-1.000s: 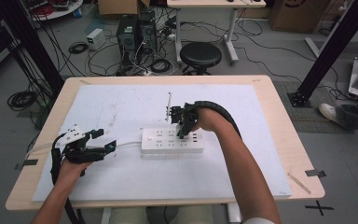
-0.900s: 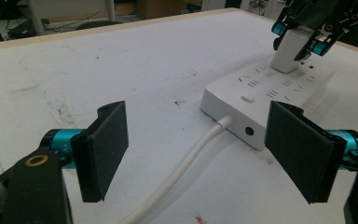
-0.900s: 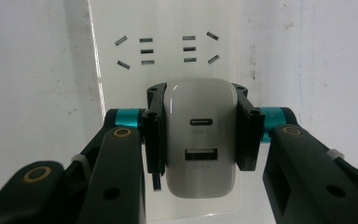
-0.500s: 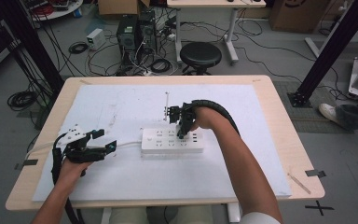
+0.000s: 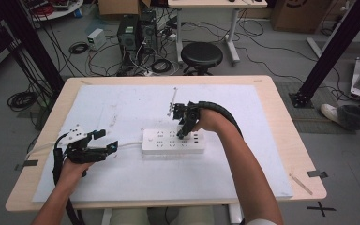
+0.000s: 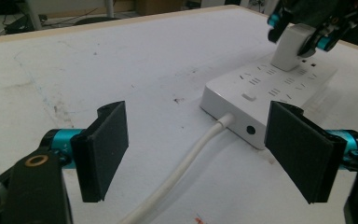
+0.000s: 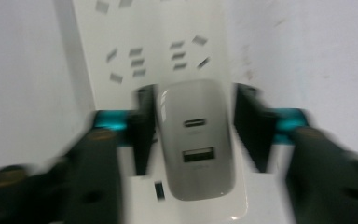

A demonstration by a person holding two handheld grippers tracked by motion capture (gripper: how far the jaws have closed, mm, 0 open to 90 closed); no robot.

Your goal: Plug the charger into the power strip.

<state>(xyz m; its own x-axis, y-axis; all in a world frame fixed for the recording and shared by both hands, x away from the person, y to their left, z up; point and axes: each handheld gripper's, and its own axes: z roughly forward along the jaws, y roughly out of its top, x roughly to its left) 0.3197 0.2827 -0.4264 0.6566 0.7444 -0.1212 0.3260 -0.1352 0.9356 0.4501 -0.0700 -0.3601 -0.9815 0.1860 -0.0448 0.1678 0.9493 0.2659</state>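
Right gripper (image 7: 193,135) blurred, jaws flanking charger (image 7: 196,140) on power strip (image 5: 173,141), grip unclear; left gripper (image 6: 196,154) jaws apart.

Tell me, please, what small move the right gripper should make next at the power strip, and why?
Probably a short, straight push down. The right gripper brackets the white charger, which stands upright on the power strip; blur hides whether the jaws touch it or whether it is fully seated.

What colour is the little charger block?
White charger, clearest in the right gripper view.
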